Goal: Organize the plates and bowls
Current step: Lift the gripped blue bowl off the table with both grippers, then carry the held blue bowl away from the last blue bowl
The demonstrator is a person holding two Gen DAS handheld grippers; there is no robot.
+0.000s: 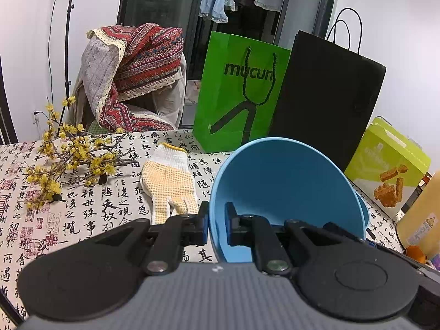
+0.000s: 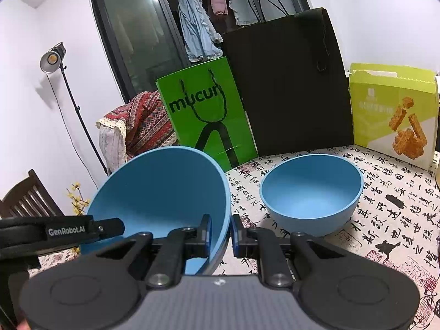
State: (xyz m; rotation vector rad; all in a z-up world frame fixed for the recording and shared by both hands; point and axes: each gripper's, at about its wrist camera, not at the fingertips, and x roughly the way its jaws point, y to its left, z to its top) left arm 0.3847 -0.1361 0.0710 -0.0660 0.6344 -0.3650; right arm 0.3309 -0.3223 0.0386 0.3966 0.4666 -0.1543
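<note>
both grippers clamp one tilted blue bowl (image 2: 165, 189) by its rim, lifted off the table, opening facing the cameras. left gripper (image 1: 217, 225): fingers pinch the bowl's left rim edge, one pad inside, one outside. right gripper (image 2: 221, 233): fingers pinch the right rim edge likewise. a second blue bowl (image 2: 310, 192) sits upright on the calligraphy tablecloth (image 2: 385, 206), right of the held one, near a black bag (image 2: 288, 82). a work glove (image 1: 170, 181) lies far left of the held bowl.

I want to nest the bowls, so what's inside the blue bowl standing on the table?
Nothing: the standing blue bowl shows a bare blue interior. Its near inner wall, below the rim, is hidden from view.
</note>
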